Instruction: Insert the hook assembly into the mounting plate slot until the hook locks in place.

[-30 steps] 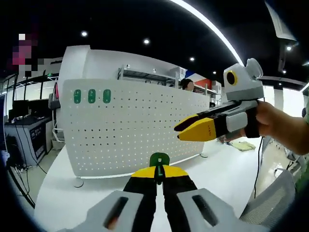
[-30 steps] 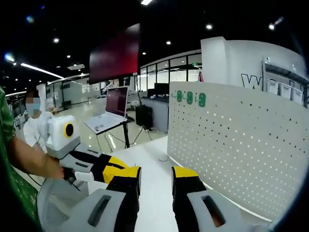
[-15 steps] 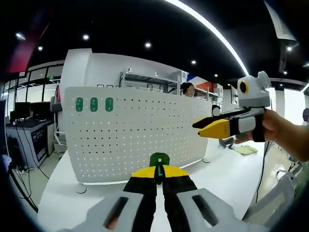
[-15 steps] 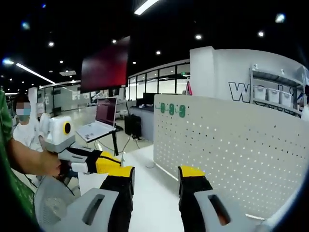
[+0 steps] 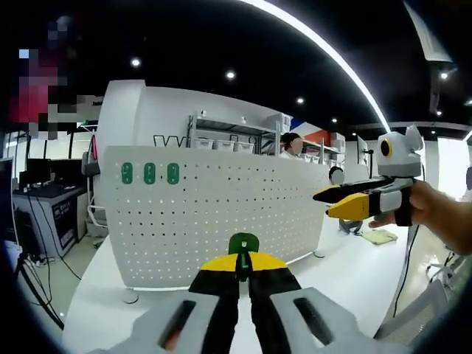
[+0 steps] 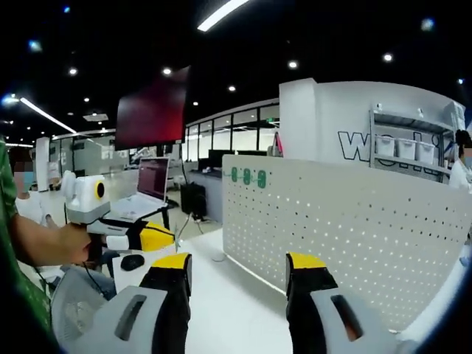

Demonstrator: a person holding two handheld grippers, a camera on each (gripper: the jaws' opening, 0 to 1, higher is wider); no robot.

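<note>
My left gripper (image 5: 242,267) pinches the green hook assembly (image 5: 243,244) well short of the white mounting plate (image 5: 221,214) standing on the desk (image 5: 346,273), my right gripper (image 6: 240,271) hangs spread and empty, so insertion and locking remain, beside three green hooks (image 5: 150,173) already mounted.

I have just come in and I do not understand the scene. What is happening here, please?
A person holds a claw tool in each hand in front of a white perforated panel standing on a white table. The left claw is shut on a small green hook piece, held up short of the panel. The right claw is open and holds nothing. Three green pieces already sit at the panel's upper corner. The held piece is not yet inserted.
</note>
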